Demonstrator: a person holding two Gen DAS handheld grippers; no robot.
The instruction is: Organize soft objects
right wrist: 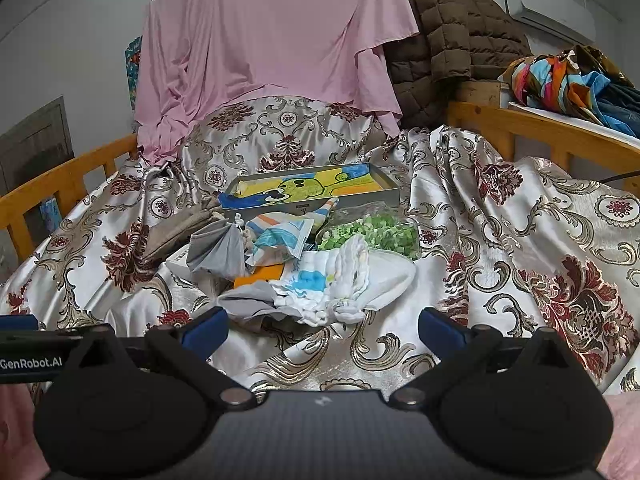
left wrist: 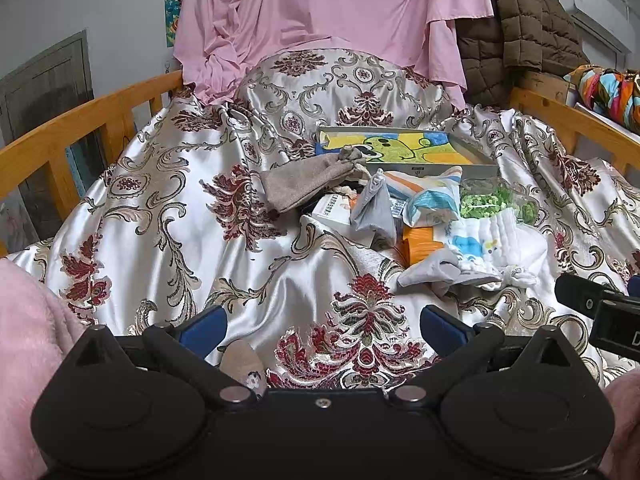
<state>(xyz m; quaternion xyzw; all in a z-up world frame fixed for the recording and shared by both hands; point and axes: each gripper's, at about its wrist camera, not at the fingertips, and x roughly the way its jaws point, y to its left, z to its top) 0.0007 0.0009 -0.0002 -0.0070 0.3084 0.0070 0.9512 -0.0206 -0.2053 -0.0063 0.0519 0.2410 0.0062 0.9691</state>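
A heap of soft things lies on the floral satin bedspread (left wrist: 180, 200): a brown cloth pouch (left wrist: 304, 184), a grey cloth (left wrist: 372, 208), a striped printed cloth (left wrist: 430, 196), a white muslin cloth with blue print (left wrist: 484, 248) and a bag with green bits (left wrist: 488, 200). Behind them stands a shallow box with a yellow cartoon picture (left wrist: 400, 146). My left gripper (left wrist: 324, 326) is open and empty, short of the heap. My right gripper (right wrist: 322, 326) is open and empty, just in front of the white muslin cloth (right wrist: 340, 280); the grey cloth (right wrist: 218, 252) and box (right wrist: 304, 188) lie beyond.
Wooden bed rails (left wrist: 80, 128) run along both sides. A pink sheet (left wrist: 320, 12) and a brown quilted jacket (left wrist: 512, 32) hang at the back. Colourful cloth (right wrist: 560, 76) lies on a shelf at the right. An orange box (left wrist: 420, 240) and white carton (left wrist: 332, 212) sit in the heap.
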